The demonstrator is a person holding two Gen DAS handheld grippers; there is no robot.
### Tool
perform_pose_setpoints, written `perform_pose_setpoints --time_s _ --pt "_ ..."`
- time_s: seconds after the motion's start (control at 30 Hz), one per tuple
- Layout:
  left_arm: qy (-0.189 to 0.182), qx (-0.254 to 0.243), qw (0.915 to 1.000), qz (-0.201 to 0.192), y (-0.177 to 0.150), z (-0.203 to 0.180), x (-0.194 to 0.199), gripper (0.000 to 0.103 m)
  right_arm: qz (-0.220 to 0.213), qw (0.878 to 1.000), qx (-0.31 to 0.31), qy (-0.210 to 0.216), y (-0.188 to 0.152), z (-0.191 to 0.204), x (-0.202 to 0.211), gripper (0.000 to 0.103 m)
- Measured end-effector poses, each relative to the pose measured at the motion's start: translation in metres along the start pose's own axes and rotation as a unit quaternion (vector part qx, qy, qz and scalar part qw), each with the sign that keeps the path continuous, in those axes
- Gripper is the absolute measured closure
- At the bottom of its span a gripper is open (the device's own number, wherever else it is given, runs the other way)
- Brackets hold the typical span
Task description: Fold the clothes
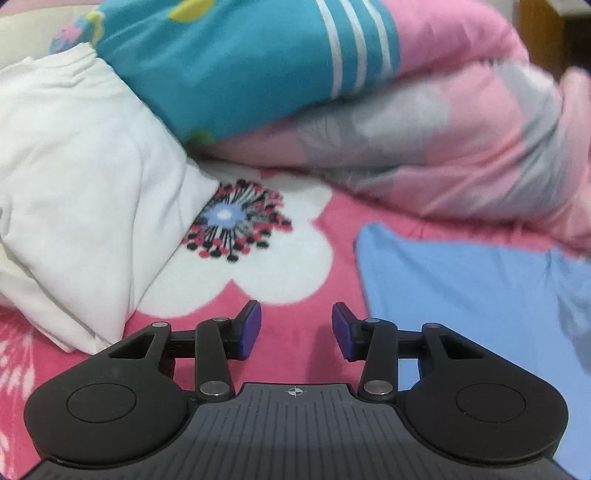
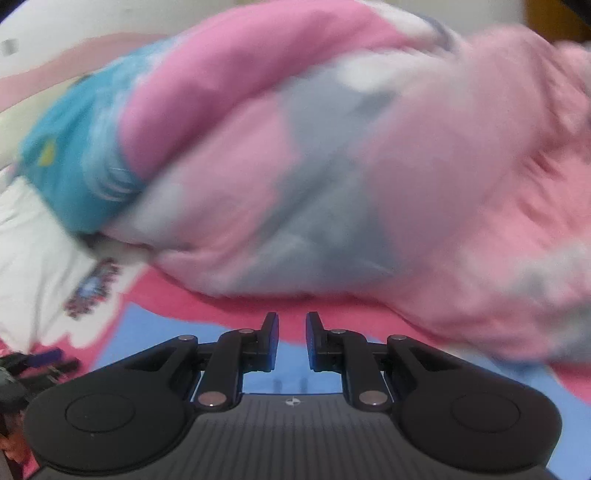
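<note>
A light blue garment (image 1: 461, 295) lies flat on the pink flowered blanket (image 1: 295, 221), just right of my left gripper (image 1: 297, 328). That gripper is open over the blanket, with nothing between its blue pads. A folded white garment (image 1: 74, 206) rests to its left. In the blurred right wrist view, my right gripper (image 2: 291, 339) hovers over the blue garment (image 2: 166, 332). Its jaws stand a narrow gap apart and hold nothing. The left gripper (image 2: 44, 360) shows dimly at the far left edge of that view.
A bulky rolled quilt (image 1: 406, 122) in pink, grey and teal lies across the back of the bed, close behind both garments. It fills most of the right wrist view as quilt (image 2: 332, 166). A wooden furniture edge (image 1: 543, 33) shows at the top right.
</note>
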State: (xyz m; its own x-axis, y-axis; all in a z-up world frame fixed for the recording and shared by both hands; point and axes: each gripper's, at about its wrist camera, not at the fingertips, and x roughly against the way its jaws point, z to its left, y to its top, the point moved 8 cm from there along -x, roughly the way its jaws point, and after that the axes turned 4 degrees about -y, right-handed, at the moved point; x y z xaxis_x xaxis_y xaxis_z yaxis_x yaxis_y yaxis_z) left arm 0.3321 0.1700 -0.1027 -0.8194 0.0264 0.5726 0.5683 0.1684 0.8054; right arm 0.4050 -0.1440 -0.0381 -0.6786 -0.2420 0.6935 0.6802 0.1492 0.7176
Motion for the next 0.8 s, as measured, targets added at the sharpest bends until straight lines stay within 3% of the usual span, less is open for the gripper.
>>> perform_pose_setpoints --time_s 0.13,0.33,0.47,0.6,0.73,0.8 --pt "-0.025 -0.007 0.9995 -0.017 0.004 -0.011 0.005 0.060 0.031 0.999 -0.009 -0.005 -0.018 -0.015 -0.020 0.086" --pt "-0.009 -0.043 0.9986 0.029 -0.014 -0.023 -0.017 0.059 0.065 0.998 0.019 0.015 -0.023 0.019 -0.076 0.086" --pt "-0.013 -0.037 0.9988 0.030 -0.015 -0.021 -0.017 0.059 0.074 0.992 0.055 -0.081 -0.024 0.002 -0.114 0.089" --pt "-0.011 -0.038 0.9988 0.029 -0.017 -0.022 -0.015 0.059 0.024 0.990 -0.011 -0.139 -0.003 -0.047 -0.109 0.087" --pt "-0.012 -0.037 0.9988 0.030 -0.016 -0.022 -0.016 0.059 0.024 0.993 -0.039 -0.109 -0.006 -0.049 -0.085 0.087" --pt "-0.011 -0.037 0.9988 0.030 -0.016 -0.023 -0.016 0.059 0.027 0.997 -0.019 -0.071 -0.014 -0.029 -0.074 0.087"
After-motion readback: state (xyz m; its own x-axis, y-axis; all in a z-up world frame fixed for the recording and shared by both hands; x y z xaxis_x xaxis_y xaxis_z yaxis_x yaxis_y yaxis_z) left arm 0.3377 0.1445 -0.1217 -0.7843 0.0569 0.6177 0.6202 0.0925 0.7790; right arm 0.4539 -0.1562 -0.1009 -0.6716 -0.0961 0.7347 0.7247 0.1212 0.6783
